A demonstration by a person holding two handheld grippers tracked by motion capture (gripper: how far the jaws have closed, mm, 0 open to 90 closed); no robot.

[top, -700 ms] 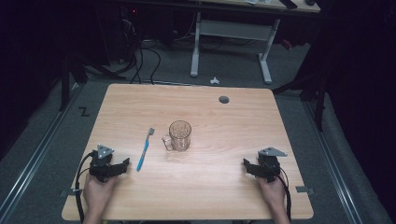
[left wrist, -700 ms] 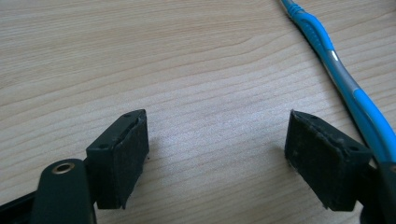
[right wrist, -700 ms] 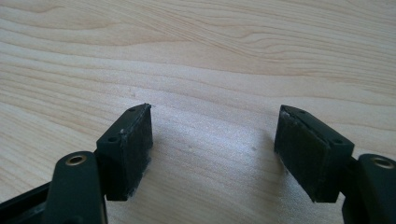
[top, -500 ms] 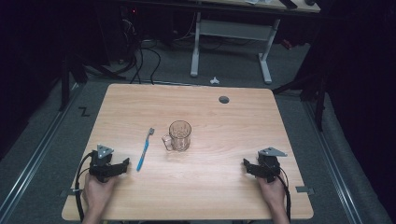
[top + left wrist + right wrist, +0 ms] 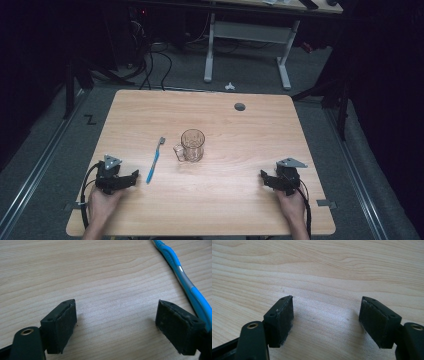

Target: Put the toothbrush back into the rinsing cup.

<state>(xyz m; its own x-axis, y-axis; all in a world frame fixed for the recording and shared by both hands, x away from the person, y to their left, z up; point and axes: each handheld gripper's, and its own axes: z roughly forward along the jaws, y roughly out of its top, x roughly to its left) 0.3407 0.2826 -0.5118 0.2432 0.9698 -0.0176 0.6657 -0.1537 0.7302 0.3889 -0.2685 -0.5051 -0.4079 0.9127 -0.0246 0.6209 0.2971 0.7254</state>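
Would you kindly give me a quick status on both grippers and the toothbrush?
Left gripper open, right gripper open, both empty. Blue toothbrush flat on table, beside left gripper. Glass mug just right of it, path clear.

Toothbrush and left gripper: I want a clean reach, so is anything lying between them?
No. In the high view, bare table separates the left gripper from the toothbrush; the glass mug stands beyond it.

Plenty of bare table (image 5: 235, 210) between the left gripper (image 5: 131, 178) and right gripper (image 5: 265, 178), nothing in the way there. Only stuff to steer around is the blue toothbrush (image 5: 154, 161) lying just beside the left gripper, and the glass mug (image 5: 191, 145) standing mid-table, near the brush.
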